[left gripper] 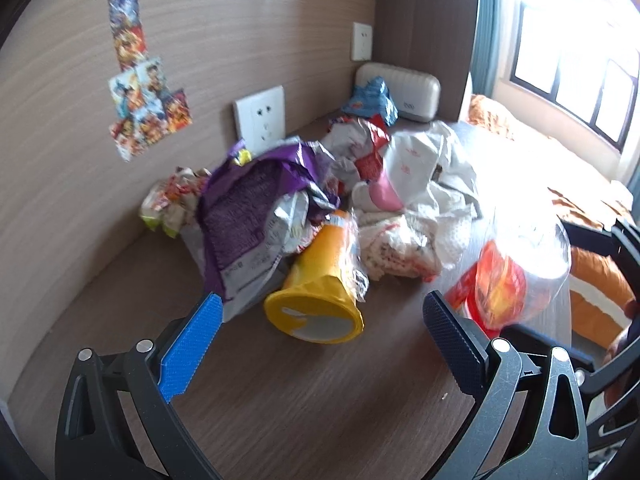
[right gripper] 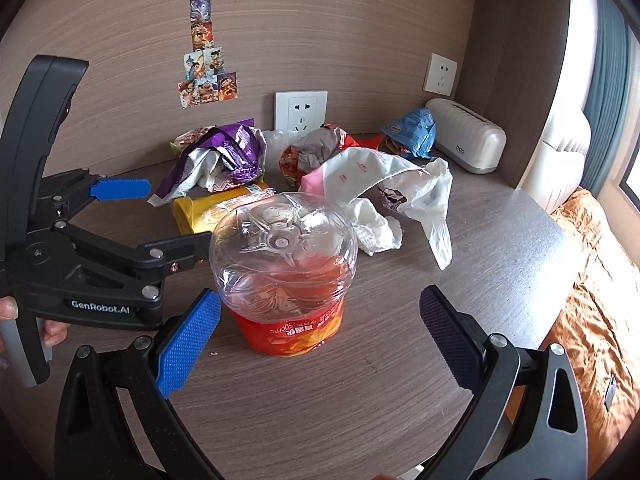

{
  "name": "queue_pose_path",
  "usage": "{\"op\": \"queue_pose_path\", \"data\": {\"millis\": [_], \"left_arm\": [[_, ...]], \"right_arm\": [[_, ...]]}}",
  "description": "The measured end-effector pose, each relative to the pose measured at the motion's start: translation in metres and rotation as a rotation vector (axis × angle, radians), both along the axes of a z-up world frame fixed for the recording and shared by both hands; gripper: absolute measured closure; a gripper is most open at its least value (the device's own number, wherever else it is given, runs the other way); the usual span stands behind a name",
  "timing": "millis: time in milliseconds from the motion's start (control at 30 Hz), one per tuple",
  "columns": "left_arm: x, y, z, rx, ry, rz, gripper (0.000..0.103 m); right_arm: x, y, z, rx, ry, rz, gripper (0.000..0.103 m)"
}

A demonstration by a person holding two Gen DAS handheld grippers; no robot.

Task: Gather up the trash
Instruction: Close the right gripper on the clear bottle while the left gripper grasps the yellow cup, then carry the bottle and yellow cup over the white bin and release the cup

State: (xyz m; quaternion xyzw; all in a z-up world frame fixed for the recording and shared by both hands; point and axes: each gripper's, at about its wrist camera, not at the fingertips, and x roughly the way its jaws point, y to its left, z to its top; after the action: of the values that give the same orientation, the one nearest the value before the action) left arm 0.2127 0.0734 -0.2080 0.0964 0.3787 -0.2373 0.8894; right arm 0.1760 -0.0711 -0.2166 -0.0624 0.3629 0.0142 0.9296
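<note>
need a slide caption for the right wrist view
Right tool open around an upside-down clear plastic bottle on a desk strewn with wrappers, left tool open beside it.

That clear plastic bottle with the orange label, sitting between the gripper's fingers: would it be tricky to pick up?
Probably light: the clear bottle looks empty. Its thin wall looks dented and creased, so it would likely buckle under a firm squeeze from the right gripper. The smooth plastic may slip, and standing neck-down on the table, it could tip if nudged.
</note>
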Motion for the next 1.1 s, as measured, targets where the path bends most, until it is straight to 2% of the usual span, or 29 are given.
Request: {"op": "queue_pose_path", "data": {"millis": [233, 467, 533, 600, 633, 733, 767, 800, 867, 1000, 1100], "left_arm": [[0.003, -0.007, -0.012, -0.025, 0.048, -0.082, 0.005], [0.009, -0.007, -0.018, -0.037, 0.059, -0.1, 0.007], [0.015, -0.009, -0.02, -0.041, 0.063, -0.112, 0.013], [0.021, -0.012, -0.023, -0.032, 0.064, -0.126, 0.024], [0.026, -0.014, -0.026, -0.017, 0.062, -0.127, 0.026], [0.034, -0.016, -0.031, -0.015, 0.094, -0.138, 0.04], [0.037, -0.017, -0.032, -0.017, 0.106, -0.144, 0.049], [0.039, -0.018, -0.033, -0.015, 0.114, -0.149, 0.049], [0.042, -0.022, -0.034, -0.004, 0.106, -0.15, 0.049], [0.043, -0.026, -0.031, 0.011, 0.099, -0.138, 0.049], [0.032, -0.025, -0.018, 0.009, 0.093, -0.124, 0.049]], "right_arm": [[0.001, -0.005, -0.005, -0.006, 0.009, -0.029, 0.003], [0.008, -0.005, -0.011, -0.016, 0.01, -0.038, 0.003], [0.012, -0.003, -0.012, -0.028, 0.0, -0.03, 0.003], [0.016, -0.001, -0.014, -0.051, -0.014, -0.016, 0.003], [0.016, 0.0, -0.016, -0.06, -0.023, -0.012, 0.003], [0.021, 0.0, -0.019, -0.056, -0.043, 0.003, 0.003], [0.023, 0.0, -0.019, -0.045, -0.047, 0.008, 0.005], [0.024, 0.001, -0.02, -0.029, -0.051, 0.019, 0.007], [0.025, 0.002, -0.021, -0.002, -0.047, 0.04, 0.03], [0.025, 0.003, -0.014, 0.042, -0.048, 0.047, 0.031], [0.017, 0.0, 0.007, 0.044, -0.084, 0.039, 0.031]]}}
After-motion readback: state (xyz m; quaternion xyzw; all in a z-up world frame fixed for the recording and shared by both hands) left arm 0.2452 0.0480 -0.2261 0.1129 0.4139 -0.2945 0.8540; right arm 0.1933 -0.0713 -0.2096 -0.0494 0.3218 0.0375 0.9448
